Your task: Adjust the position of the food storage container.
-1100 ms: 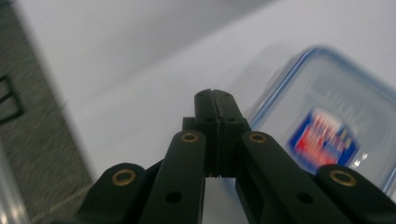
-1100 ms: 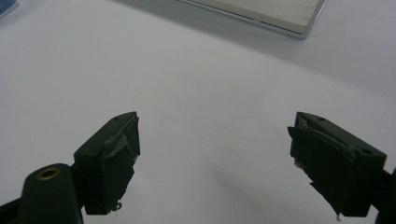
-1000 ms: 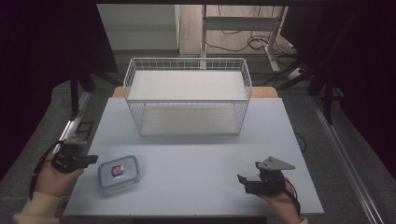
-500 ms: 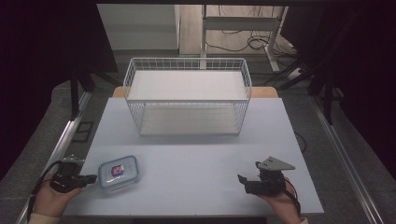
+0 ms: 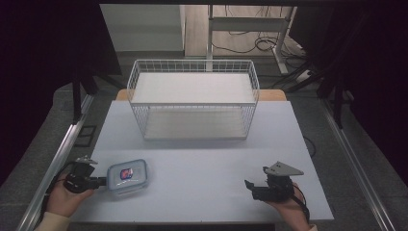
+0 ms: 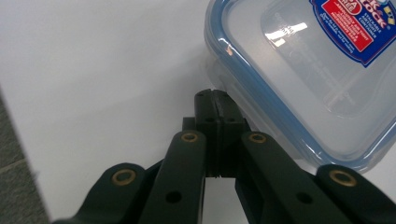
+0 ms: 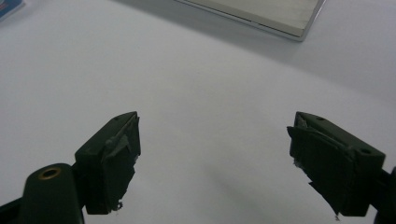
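A small clear box point(image 5: 127, 175) with a blue-edged lid and a red and blue sticker is set flat on the counter point(image 5: 202, 159), near its front left corner. The left gripper point(image 5: 98, 181) is held low, just to the left of the box. Its jaws are pressed tight together with nothing between them. In the left gripper view, the gripper point(image 6: 215, 100) tip is seen right at the box point(image 6: 317, 70) edge; it cannot be told if the two touch. The right gripper point(image 5: 250, 185) is held far to the right of the box, near the front of the counter. Its jaws are spread wide with nothing in them, as seen in the right gripper view point(image 7: 212, 158). A white wire basket point(image 5: 192, 103) is placed behind the box, at the back of the counter.
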A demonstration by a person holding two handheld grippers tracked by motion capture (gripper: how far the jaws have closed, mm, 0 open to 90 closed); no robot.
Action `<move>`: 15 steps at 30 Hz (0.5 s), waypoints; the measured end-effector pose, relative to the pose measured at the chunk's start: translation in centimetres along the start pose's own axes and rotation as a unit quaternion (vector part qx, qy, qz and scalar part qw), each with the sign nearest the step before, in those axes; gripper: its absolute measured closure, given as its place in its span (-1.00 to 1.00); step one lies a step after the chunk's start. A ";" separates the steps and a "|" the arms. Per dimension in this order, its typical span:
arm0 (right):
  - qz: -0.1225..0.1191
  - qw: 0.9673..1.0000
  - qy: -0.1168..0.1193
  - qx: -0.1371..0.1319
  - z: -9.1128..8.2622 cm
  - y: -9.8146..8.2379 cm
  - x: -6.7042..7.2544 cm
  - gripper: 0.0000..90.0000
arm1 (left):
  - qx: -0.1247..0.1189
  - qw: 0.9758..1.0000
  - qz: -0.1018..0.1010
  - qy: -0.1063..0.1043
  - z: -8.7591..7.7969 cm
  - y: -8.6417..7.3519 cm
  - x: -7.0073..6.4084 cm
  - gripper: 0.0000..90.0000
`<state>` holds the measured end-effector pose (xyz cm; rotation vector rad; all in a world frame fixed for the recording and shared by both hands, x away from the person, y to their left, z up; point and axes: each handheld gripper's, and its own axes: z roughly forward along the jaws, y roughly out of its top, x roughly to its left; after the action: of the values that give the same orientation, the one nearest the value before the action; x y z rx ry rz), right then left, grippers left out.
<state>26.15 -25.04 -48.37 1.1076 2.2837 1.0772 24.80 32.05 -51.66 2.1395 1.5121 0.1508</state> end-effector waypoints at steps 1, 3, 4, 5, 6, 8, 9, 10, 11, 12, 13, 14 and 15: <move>-0.001 1.000 0.000 0.000 0.0 0.0 0.0 -0.63 | -0.001 1.000 0.002 -0.004 0.2 0.3 -0.2 1.00; -0.001 1.000 0.000 0.000 0.0 0.0 0.0 -0.63 | -0.003 1.000 0.005 -0.009 0.6 0.8 -0.6 1.00; 0.000 1.000 0.000 0.000 0.0 0.0 0.0 -0.63 | -0.004 1.000 0.007 -0.011 0.8 1.0 -0.7 1.00; 0.000 1.000 0.001 0.000 0.0 0.0 0.0 -0.63 | -0.004 1.000 0.008 -0.015 1.0 1.3 -0.9 1.00; 0.000 1.000 0.001 0.000 0.0 0.0 0.0 -0.63 | -0.005 1.000 0.009 -0.019 1.2 1.6 -1.1 1.00; -0.001 1.000 0.001 0.001 0.0 0.0 0.0 -0.63 | -0.006 1.000 0.013 -0.025 1.7 2.2 -1.6 1.00; -0.001 1.000 0.001 0.001 0.0 0.0 0.0 -0.63 | -0.006 1.000 0.015 -0.027 1.9 2.5 -1.8 1.00; -0.001 1.000 0.001 0.001 0.0 0.0 0.0 -0.63 | -0.007 0.999 0.019 -0.031 2.2 2.8 -2.2 1.00; -0.001 1.000 0.001 0.001 0.0 0.0 0.0 -0.63 | -0.008 0.999 0.023 -0.035 2.4 3.0 -2.5 1.00; 0.000 1.000 0.002 0.001 0.0 0.0 0.0 -0.63 | -0.009 0.999 0.027 -0.038 2.6 3.3 -2.8 1.00; -0.001 1.000 0.002 0.000 -0.1 0.0 0.0 -0.63 | -0.010 0.999 0.029 -0.042 2.9 3.5 -3.2 1.00; -0.001 1.000 0.002 0.000 -0.1 0.0 0.0 -0.63 | -0.011 0.998 0.032 -0.045 3.1 3.8 -3.5 1.00; 0.000 1.000 0.001 -0.002 -0.1 0.0 0.0 -0.63 | -0.010 0.998 0.036 -0.048 3.3 4.0 -3.8 1.00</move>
<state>26.13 -25.12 -48.30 1.1043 2.2835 1.0825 28.02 26.48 -51.88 2.1545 1.3744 0.0878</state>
